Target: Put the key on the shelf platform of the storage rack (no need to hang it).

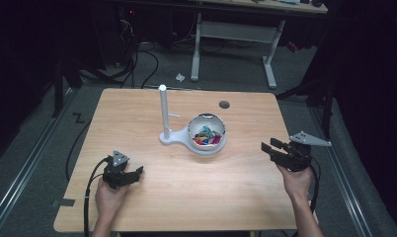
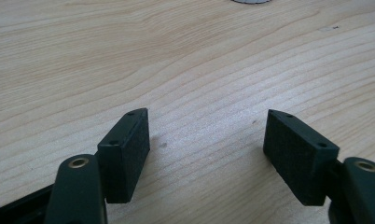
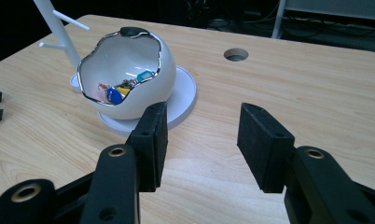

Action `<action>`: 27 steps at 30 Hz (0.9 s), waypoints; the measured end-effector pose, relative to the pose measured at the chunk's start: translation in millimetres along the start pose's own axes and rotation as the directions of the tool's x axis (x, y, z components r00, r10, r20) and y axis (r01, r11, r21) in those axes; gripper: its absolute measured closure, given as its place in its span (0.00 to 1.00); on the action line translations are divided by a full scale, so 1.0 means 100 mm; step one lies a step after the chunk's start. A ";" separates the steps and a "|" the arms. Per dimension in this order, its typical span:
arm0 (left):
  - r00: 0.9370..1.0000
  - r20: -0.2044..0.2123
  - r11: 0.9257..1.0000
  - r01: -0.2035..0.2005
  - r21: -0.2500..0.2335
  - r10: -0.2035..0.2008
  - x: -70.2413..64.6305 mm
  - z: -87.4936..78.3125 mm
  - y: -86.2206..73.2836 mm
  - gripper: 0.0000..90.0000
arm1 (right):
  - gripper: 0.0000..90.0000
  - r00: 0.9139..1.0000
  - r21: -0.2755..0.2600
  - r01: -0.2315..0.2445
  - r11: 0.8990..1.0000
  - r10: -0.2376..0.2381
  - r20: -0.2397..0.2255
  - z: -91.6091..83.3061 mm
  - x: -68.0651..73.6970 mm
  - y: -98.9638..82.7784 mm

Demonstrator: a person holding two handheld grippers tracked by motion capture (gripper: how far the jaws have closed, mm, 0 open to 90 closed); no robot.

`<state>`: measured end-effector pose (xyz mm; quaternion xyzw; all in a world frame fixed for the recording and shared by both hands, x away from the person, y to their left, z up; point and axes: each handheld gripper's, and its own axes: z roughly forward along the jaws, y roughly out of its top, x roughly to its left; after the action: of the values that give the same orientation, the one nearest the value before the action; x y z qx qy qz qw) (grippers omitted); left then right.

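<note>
Both wide and empty, the left gripper (image 1: 137,172) at seven o'clock and right gripper (image 1: 268,146) at four flank the white egg-shaped bowl (image 1: 207,132) of seemingly colourful clips, probably poised to reach in.

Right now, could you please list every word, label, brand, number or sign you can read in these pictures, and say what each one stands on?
None: no readable text stands anywhere.
The small colourful items in the white bowl may carry print, but they are too small and blurred to tell.
The white stand, the wooden table, the left claw and the right claw show no lettering.
</note>
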<state>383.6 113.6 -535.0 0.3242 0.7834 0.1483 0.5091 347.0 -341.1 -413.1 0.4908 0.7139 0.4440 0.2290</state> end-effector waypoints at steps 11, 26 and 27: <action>1.000 -0.002 1.000 0.001 -0.001 -0.001 0.00 0.00 0.00 0.35 | 0.59 0.999 -0.020 -0.039 0.999 0.038 -0.029 0.06 0.02 -0.18; 1.000 -0.002 1.000 0.001 -0.001 -0.001 0.00 0.00 0.00 0.35 | 0.59 0.998 -0.002 -0.061 0.998 0.061 -0.033 0.20 0.02 -0.34; 1.000 0.000 1.000 -0.001 0.000 0.001 0.00 0.00 0.00 0.35 | 0.59 0.998 0.000 -0.061 0.998 0.061 -0.032 0.20 0.02 -0.34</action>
<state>383.5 113.5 -535.1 0.3245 0.7832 0.1482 0.5092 344.7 -335.5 -452.7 0.5052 0.7019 0.4588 0.2041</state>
